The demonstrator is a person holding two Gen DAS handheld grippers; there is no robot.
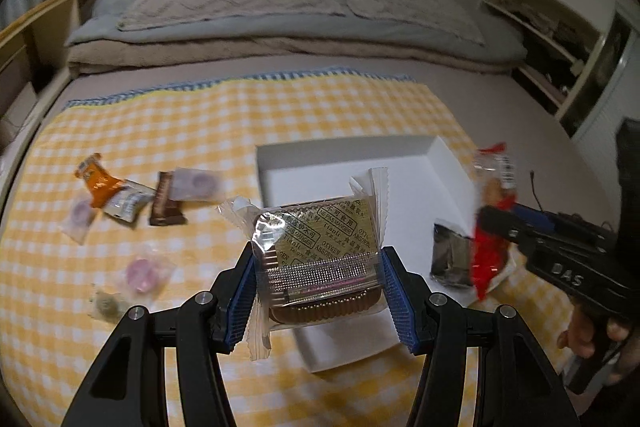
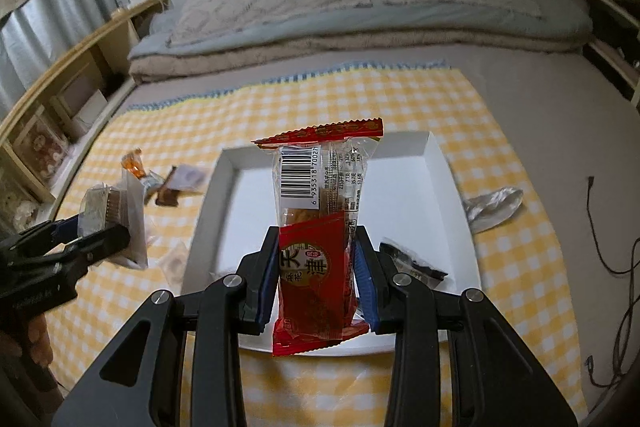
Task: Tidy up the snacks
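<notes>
Over the yellow-checked cloth [image 1: 280, 107] on the bed I had both grippers loaded above the shallow white box [image 1: 448, 163]. My left gripper [image 1: 318, 291] was closed partway on a clear-wrapped pastry [image 1: 320, 247]: a brown, ribbed-edged cake in a plastic tray, crimped seals sticking out past both blue pads. A gold sachet inside it read "OXYGEN ABSORBER", "Tianli" and "NE PAS MANGER". My right gripper [image 2: 316, 283] was clamped tight on a tall red-and-clear snack pack [image 2: 324, 227], held upright over the box's white floor; its lower half was red with a round emblem of large Chinese characters, its upper half clear with a barcode whose digits began "6 935318" and a column of small print I could not read. I saw "DAS" stamped on the right gripper's black body in the left view. A dark foil packet [image 1: 450, 255] lay inside the box by its right wall. On the cloth to the left of the box lay a loose cluster of snacks: an orange packet [image 1: 96, 179], a brown bar [image 1: 164, 203], and several clear-wrapped round sweets [image 1: 142, 273], blurred
</notes>
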